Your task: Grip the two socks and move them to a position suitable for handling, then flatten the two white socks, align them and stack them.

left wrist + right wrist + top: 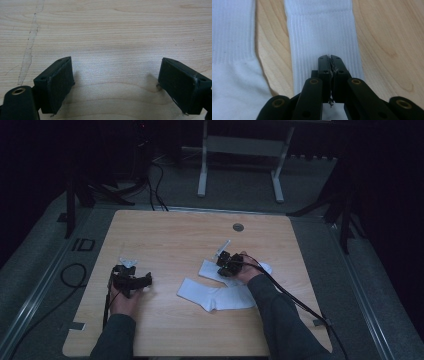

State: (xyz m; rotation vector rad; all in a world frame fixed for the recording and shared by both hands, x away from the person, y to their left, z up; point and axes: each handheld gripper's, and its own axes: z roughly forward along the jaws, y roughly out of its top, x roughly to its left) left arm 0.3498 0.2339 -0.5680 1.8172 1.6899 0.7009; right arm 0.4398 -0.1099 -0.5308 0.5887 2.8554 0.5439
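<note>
Socks (216, 296) lie flat; right gripper (330, 58) closed over one.

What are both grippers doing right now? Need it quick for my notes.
Left gripper: open, empty, over bare table.
Right gripper: shut over a white sock; grip unclear.

Pale wooden table top (112, 30), smooth, fine grain, a faint scuffed streak. White ribbed-knit cotton sock (322, 37), soft and matt; the second white cloth sock (232, 50) the same. Matt black plastic right gripper (329, 58), brass-coloured rivets; left gripper (115, 82) pads (61, 82) dull and rubbery.
</note>
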